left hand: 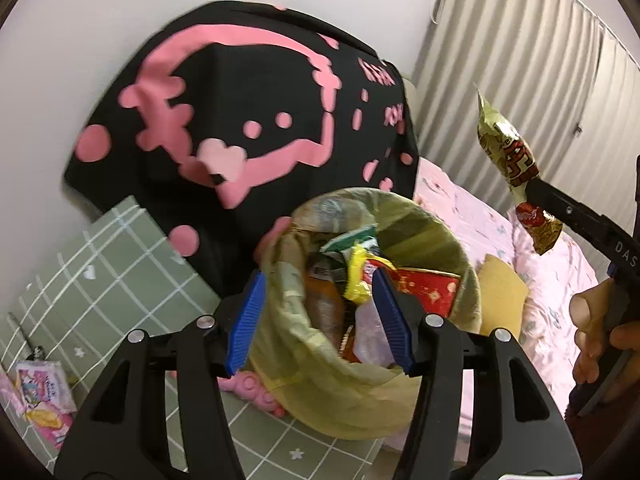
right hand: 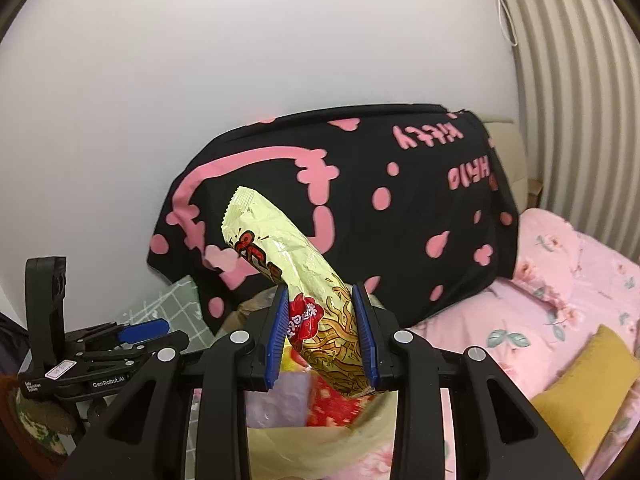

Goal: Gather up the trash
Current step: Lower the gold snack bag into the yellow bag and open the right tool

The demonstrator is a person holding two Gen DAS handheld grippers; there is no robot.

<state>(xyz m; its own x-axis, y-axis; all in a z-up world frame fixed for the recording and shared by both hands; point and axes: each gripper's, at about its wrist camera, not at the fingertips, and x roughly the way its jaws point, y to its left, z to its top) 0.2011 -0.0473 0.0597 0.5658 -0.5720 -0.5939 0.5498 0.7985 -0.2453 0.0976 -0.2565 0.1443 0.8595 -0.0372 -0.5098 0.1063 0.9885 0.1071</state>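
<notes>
A bin lined with a yellowish bag (left hand: 424,240) stands on the bed and holds several wrappers (left hand: 400,280). My left gripper (left hand: 320,320) has its blue fingers on either side of the bin's near rim, one inside and one outside. My right gripper (right hand: 324,332) is shut on a yellow noodle packet (right hand: 280,248) and holds it above the bin; the packet also shows in the left wrist view (left hand: 504,148), up at the right. In the right wrist view the bin's rim (right hand: 320,440) lies just below the packet.
A black cushion with pink print (left hand: 248,112) leans on the wall behind the bin. A green checked blanket (left hand: 112,272) lies left, pink bedding (left hand: 480,232) and a yellow pillow (left hand: 500,296) right. Snack packets (left hand: 40,396) lie at far left. Curtains (left hand: 520,60) hang at right.
</notes>
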